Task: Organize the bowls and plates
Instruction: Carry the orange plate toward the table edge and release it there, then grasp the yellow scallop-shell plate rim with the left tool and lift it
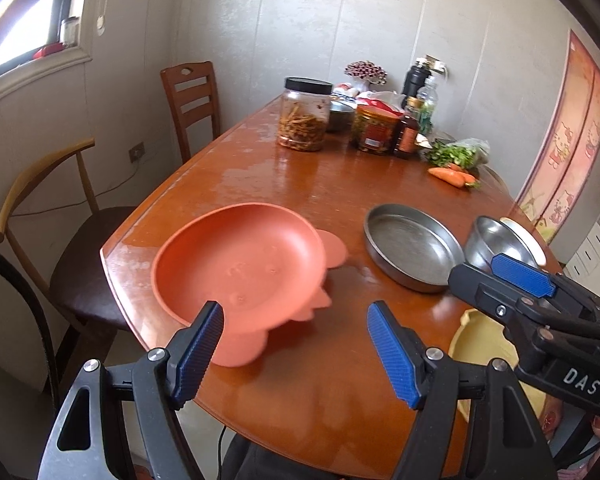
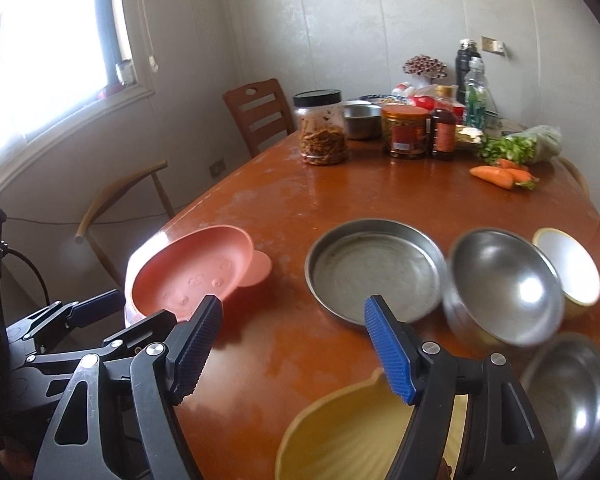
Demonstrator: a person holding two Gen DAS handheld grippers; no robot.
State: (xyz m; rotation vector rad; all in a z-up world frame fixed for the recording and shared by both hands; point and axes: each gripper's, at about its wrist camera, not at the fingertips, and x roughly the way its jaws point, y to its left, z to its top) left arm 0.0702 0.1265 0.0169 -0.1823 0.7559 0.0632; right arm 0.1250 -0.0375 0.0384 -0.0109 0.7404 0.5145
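While your two tools (image 1: 296, 354) (image 2: 294, 346) stand spread and empty, the pink plate (image 1: 236, 268) on the bench (image 1: 300, 184) looks blurred, with ear-shaped tabs.

On the table (image 2: 320, 200), the animal-shaped plate (image 2: 188, 276) lay left of the round pan (image 2: 374, 270), two bowls (image 2: 504, 288) stood to its right, and jars (image 2: 322, 128) and carrots (image 2: 500, 174) stood behind them.

- Left wrist view looks down over the near end of the table (image 1: 292, 184), close above the pink plate (image 1: 240, 264).
- Right wrist view sits just beside it, facing likewise.
- Both share the metal pan (image 2: 374, 270) and far jars.
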